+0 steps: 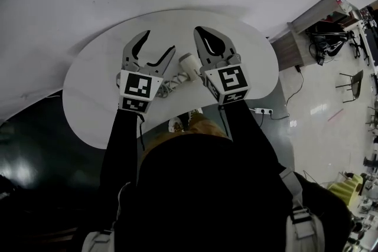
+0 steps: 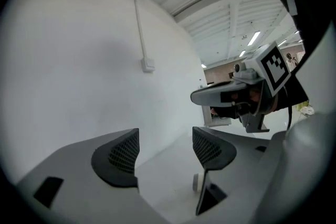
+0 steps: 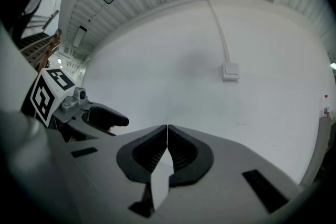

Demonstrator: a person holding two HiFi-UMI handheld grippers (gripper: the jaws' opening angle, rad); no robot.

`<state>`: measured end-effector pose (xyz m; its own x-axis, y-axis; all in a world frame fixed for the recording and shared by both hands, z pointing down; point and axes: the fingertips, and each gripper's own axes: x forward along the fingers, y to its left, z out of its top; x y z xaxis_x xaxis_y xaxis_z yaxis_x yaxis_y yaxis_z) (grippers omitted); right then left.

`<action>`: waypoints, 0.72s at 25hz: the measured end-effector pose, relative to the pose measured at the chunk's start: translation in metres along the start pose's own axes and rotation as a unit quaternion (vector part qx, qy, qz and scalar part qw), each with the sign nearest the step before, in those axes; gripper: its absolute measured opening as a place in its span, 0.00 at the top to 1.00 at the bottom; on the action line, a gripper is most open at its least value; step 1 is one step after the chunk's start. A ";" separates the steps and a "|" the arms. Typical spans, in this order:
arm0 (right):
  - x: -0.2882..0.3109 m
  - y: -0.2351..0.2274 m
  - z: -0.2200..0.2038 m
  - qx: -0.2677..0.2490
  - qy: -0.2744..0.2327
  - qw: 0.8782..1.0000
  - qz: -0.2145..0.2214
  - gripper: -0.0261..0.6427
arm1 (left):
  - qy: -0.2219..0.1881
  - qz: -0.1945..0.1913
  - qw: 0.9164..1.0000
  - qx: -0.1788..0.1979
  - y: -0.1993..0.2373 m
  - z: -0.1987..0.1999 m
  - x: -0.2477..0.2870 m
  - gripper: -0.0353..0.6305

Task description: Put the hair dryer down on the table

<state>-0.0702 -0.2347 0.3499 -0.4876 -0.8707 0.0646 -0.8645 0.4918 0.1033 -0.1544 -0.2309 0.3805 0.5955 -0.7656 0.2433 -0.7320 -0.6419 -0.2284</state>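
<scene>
A white hair dryer (image 1: pixel 189 64) lies on the round white table (image 1: pixel 88 91), its coiled cord (image 1: pixel 168 85) trailing toward me. The left gripper (image 1: pixel 158 45) hovers just left of the dryer, open, with nothing between its fingers. In the left gripper view its gripper (image 2: pixel 165 152) shows a wide gap with only table and wall beyond. Close on the dryer's right side, the right gripper (image 1: pixel 199 30) is shut and empty. The right gripper view shows its gripper (image 3: pixel 167 129) with the pads pressed together. Neither gripper holds the dryer.
A white wall rises just behind the table, with a switch box (image 3: pixel 230 71) and conduit on it. A power strip (image 1: pixel 263 110) lies on the floor at the right, beyond it a wooden cabinet (image 1: pixel 307 29) and a chair (image 1: pixel 352 82).
</scene>
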 end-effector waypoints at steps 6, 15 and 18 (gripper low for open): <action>-0.010 -0.010 0.002 0.001 -0.008 1.000 -0.028 0.92 | -0.049 0.062 0.997 -0.008 0.015 0.022 -0.018 0.45; -0.009 -0.015 0.003 0.000 -0.006 1.000 -0.029 0.92 | -0.069 0.120 0.990 -0.011 0.031 0.022 -0.026 0.92; -0.009 -0.017 0.003 0.001 -0.005 1.000 -0.029 0.92 | -0.072 0.118 0.990 -0.018 0.031 0.023 -0.025 0.92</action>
<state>-0.0520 -0.2354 0.3449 -0.4372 -0.8980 0.0490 -0.8920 0.4400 0.1039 -0.1843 -0.2323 0.3452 0.4451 -0.8941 0.0502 -0.8662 -0.4441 -0.2290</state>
